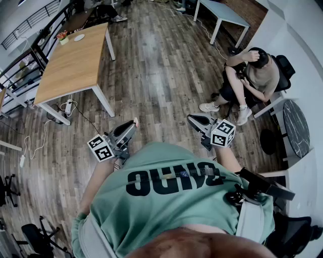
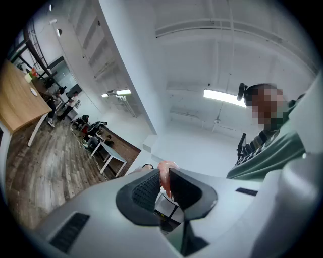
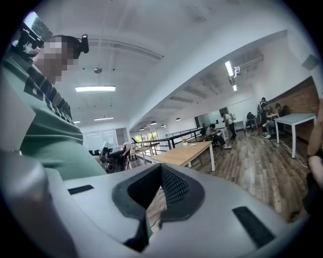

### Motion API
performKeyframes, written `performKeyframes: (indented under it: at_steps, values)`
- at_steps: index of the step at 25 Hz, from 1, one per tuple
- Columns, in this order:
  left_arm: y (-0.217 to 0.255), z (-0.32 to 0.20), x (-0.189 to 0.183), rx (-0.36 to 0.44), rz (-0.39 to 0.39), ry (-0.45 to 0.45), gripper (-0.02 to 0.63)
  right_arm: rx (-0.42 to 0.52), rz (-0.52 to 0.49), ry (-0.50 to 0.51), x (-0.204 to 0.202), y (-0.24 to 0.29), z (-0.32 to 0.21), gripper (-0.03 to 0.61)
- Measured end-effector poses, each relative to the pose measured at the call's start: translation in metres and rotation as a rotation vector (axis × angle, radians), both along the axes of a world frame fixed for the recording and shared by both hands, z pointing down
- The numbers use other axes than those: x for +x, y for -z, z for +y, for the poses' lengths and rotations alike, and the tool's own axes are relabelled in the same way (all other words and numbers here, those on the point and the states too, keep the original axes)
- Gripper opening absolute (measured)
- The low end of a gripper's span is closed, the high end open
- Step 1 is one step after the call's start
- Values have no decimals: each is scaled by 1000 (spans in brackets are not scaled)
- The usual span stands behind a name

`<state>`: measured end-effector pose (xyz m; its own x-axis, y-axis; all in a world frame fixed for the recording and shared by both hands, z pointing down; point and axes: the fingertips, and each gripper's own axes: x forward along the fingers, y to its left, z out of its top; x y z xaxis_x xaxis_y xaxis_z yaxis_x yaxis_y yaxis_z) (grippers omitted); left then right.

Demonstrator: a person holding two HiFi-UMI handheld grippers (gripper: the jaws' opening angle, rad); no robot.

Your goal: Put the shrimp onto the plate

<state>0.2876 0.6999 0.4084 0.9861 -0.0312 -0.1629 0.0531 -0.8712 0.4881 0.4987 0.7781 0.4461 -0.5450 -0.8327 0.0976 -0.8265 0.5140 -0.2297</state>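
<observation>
My left gripper [image 2: 165, 174] is shut on a pink shrimp [image 2: 166, 165], whose end sticks out past the pad tips. In the head view the left gripper [image 1: 134, 122] is held in front of my chest, with the shrimp [image 1: 136, 120] at its tip, high above the wood floor. My right gripper [image 1: 190, 117] is held level on the other side, and in its own view the right gripper [image 3: 161, 167] has its pads closed together with nothing between them. A small white plate [image 1: 79, 37] lies on the far end of a wooden table [image 1: 70, 65], far from both grippers.
A person sits on a chair [image 1: 252, 75] at the right. A white table [image 1: 222, 12] stands at the back. A power strip and cables [image 1: 68, 107] lie on the floor by the wooden table's leg. A railing [image 1: 20, 75] runs along the left.
</observation>
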Motion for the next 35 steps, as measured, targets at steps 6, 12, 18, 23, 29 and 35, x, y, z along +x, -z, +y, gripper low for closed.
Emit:
performKeyframes:
  at_steps: [6, 12, 18, 23, 29, 35]
  values:
    - [4, 1, 3, 2, 4, 13, 60, 9, 1, 8, 4, 4, 1, 7]
    - [5, 2, 9, 0, 5, 15, 60, 20, 10, 12, 7, 4, 1, 8]
    - [6, 7, 22, -5, 0, 25, 60, 37, -28, -2, 26, 4, 6, 8]
    - [5, 13, 52, -4, -19, 17, 60, 54, -47, 13, 49, -1, 12, 8]
    - [-3, 22, 93, -19, -65, 19, 60, 41, -102, 11, 85, -19, 23, 8]
    - [-13, 20, 118, -20, -145, 71, 60, 47, -153, 25, 109, -31, 19, 8]
